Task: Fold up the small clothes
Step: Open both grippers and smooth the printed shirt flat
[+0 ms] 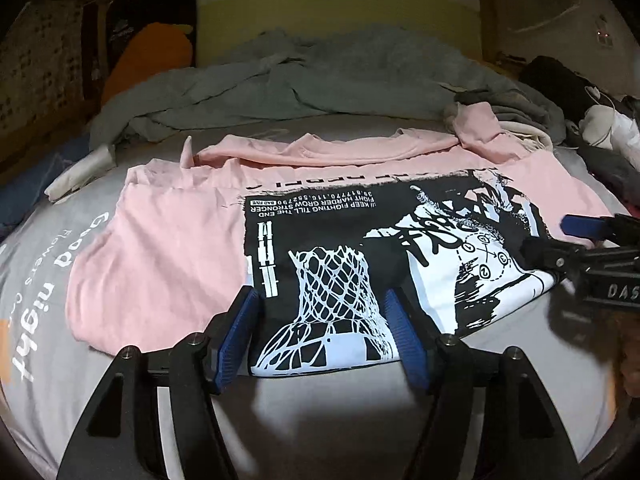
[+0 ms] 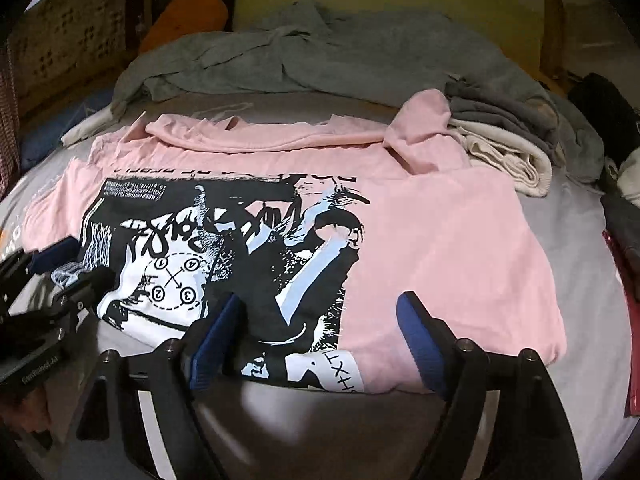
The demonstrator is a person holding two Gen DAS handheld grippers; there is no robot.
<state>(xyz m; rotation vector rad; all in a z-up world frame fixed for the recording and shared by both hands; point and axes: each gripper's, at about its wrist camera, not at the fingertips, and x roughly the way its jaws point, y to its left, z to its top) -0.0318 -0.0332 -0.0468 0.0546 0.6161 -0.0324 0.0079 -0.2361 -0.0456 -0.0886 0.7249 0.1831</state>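
Nearest, left gripper with black arms and blue ribbed pads, jaws standing wide over the near hem of the pink cotton T-shirt, nothing pinched between them. Beside it, right gripper, likewise spread wide above the same hem, pads clear of the cloth. Bare grey bedsheet below the hem, giving free room under both tools. Shirt spread flat mid-bed, its far part folded back toward the collar, one sleeve bunched at the far right corner. Large black-and-white print across it, read upside down: "KEEP FIGHTING TILL THE END", "FIGHT HARDER GROW STRONGER", circled numerals 1 to 4. "Good night" in white on the sheet at the left edge. Right of the shirt, folded cream and dark grey garments, touching the bunched sleeve. Farther back, a rumpled grey-green blanket along the whole far edge; beyond, an orange cushion.
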